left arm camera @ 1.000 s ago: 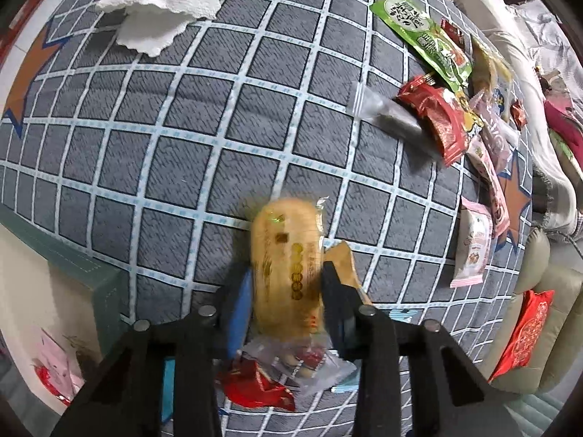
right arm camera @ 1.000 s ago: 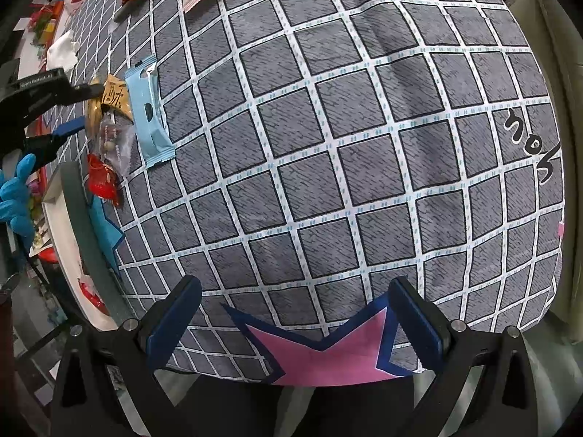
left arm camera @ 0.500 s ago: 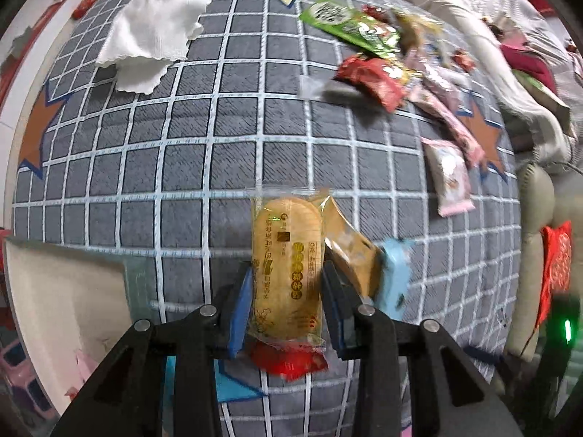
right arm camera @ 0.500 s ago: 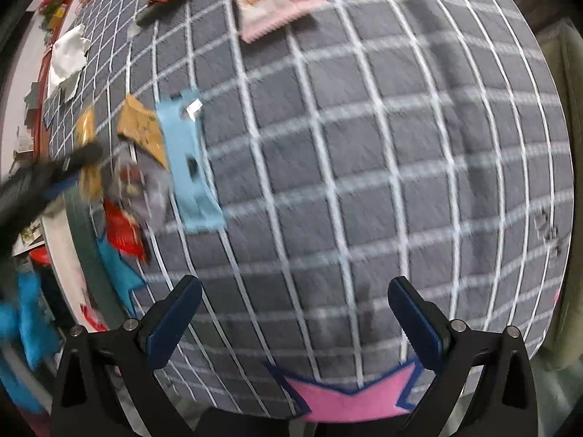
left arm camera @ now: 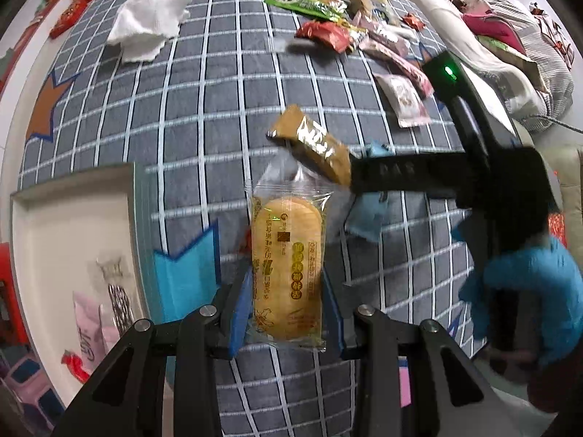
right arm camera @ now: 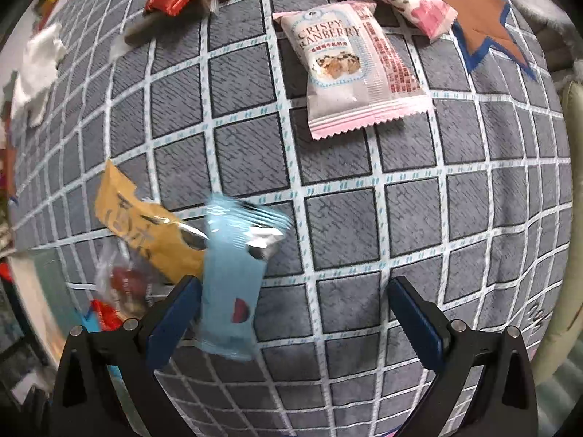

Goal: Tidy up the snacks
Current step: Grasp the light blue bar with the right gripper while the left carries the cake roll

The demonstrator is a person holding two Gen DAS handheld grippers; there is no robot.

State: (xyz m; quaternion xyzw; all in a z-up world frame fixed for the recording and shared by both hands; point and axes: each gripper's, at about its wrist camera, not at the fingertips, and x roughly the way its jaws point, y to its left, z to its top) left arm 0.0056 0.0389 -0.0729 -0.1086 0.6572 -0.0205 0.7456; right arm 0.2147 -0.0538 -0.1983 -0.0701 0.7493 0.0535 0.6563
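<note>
now swung in over the light blue packet (right arm camera: 229, 291), right tool (right arm camera: 291, 313) spread to straddle it; left tool (left arm camera: 288, 313) pinching the rice cracker pack (left arm camera: 288, 273), lifted beside the box (left arm camera: 73, 233) for sorting

Glossy clear plastic wraps the rice cracker (left arm camera: 287, 273); the brown snack packet (right arm camera: 145, 233) shines like foil; the checked blanket (right arm camera: 364, 218) looks matt, woven.
</note>
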